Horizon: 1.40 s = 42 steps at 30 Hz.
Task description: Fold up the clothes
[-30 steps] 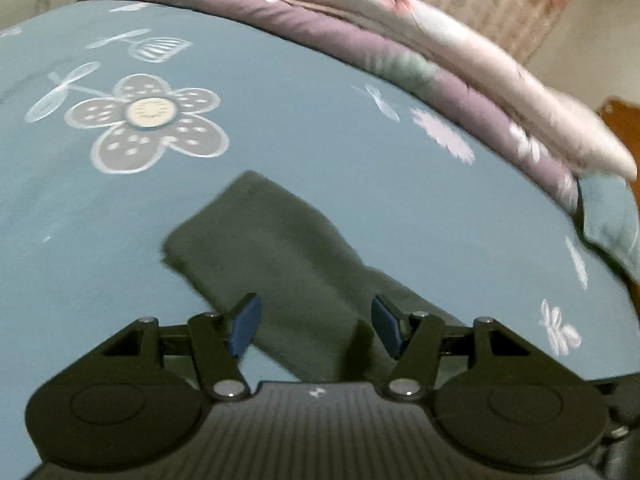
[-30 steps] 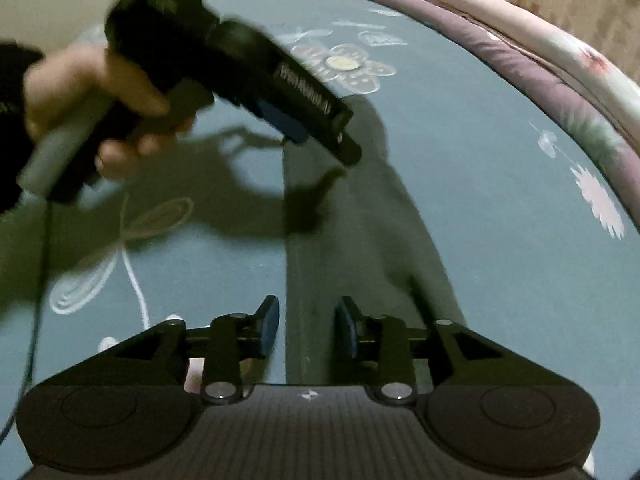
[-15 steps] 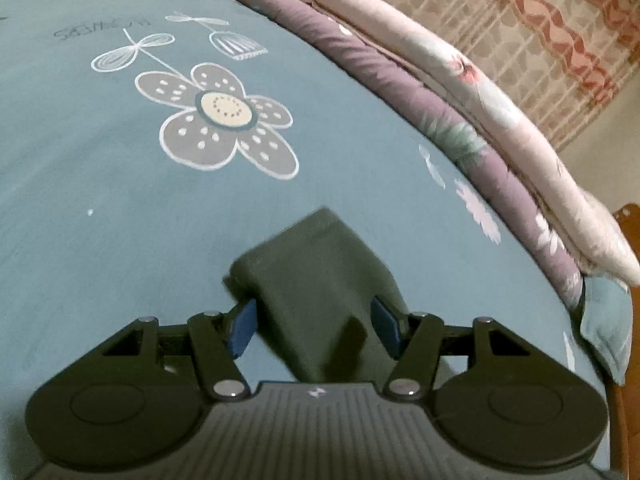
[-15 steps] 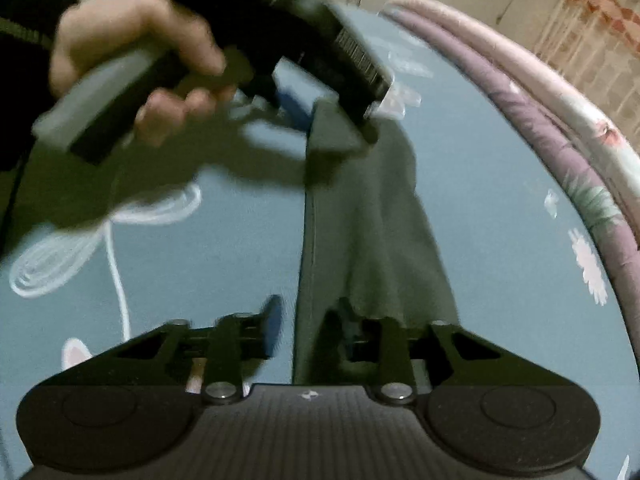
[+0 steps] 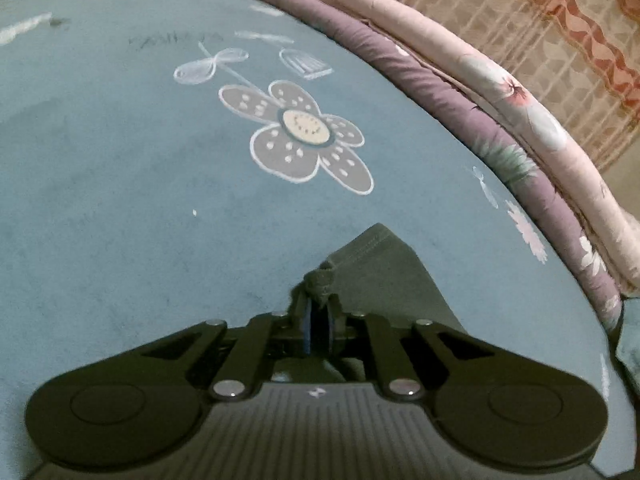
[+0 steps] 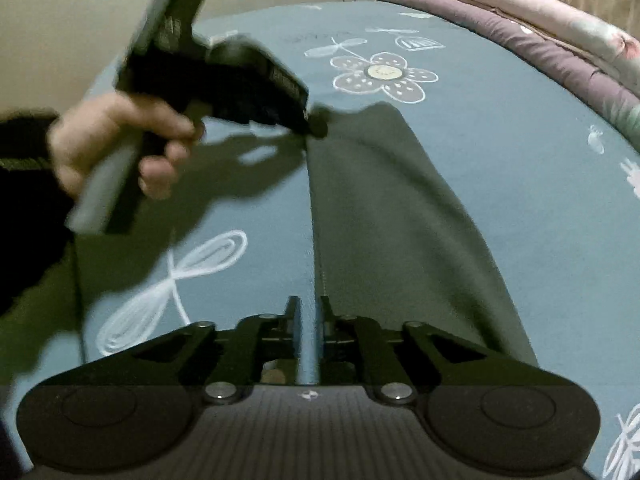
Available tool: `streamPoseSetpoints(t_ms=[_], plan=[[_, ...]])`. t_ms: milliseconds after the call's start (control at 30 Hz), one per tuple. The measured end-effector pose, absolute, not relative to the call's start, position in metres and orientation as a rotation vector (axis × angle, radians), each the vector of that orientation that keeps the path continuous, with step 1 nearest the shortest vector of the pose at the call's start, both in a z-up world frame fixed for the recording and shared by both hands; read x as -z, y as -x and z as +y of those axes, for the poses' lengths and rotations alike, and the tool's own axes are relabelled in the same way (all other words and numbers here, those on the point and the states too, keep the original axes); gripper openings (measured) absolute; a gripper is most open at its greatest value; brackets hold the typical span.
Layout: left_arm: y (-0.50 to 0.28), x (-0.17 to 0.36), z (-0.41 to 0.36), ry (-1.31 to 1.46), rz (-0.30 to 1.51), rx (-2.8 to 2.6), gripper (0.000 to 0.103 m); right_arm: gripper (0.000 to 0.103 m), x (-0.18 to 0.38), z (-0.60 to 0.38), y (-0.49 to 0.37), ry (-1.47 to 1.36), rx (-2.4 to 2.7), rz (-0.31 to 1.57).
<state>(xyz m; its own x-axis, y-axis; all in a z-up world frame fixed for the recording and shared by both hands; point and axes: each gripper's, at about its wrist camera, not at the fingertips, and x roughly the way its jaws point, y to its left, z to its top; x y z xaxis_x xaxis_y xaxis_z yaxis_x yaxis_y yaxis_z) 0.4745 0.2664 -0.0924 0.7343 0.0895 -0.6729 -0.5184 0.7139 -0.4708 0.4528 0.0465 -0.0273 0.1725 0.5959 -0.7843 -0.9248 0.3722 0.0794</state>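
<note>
A dark green garment (image 6: 392, 208) lies lengthwise on the teal flowered sheet (image 6: 520, 140). In the left wrist view its far hemmed end (image 5: 384, 276) is bunched between the pads of my left gripper (image 5: 318, 312), whose jaws are closing and pinch that corner. The right wrist view shows the same left gripper (image 6: 316, 128), held by a hand (image 6: 120, 140), at the garment's far left corner. My right gripper (image 6: 308, 312) is at the near end. Its jaws are closing to a narrow gap in which sheet still shows, and the garment's seamed left edge sits at the right fingertip (image 6: 325, 308).
A rolled purple and pink floral quilt (image 5: 460, 92) runs along the right side of the bed and also shows in the right wrist view (image 6: 560, 52). A patterned curtain (image 5: 540, 40) hangs behind it. A dark sleeve (image 6: 24, 184) and a cable cross the left.
My left gripper has come down onto the garment's far corner and closed on it. The right jaws have narrowed at the near edge. The garment now lies stretched between the two.
</note>
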Motion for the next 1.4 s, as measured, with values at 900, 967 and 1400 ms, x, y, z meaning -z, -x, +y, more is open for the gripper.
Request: streamPoseSetpoints(t_ms=[900, 967, 1400], plan=[[-0.467, 0.104, 0.273, 0.700, 0.607, -0.268, 0.011, 0.013, 0.068, 0.128, -0.606, 0.119, -1.181, 0.964], [-0.469, 0.099, 0.272, 0.687, 0.608, -0.268, 0.006, 0.005, 0.064, 0.129, -0.603, 0.140, -1.173, 0.952], [-0.518, 0.035, 0.260, 0.527, 0.482, -0.148, 0.004, 0.004, -0.007, 0.106, -0.619, 0.187, -1.069, 0.703]])
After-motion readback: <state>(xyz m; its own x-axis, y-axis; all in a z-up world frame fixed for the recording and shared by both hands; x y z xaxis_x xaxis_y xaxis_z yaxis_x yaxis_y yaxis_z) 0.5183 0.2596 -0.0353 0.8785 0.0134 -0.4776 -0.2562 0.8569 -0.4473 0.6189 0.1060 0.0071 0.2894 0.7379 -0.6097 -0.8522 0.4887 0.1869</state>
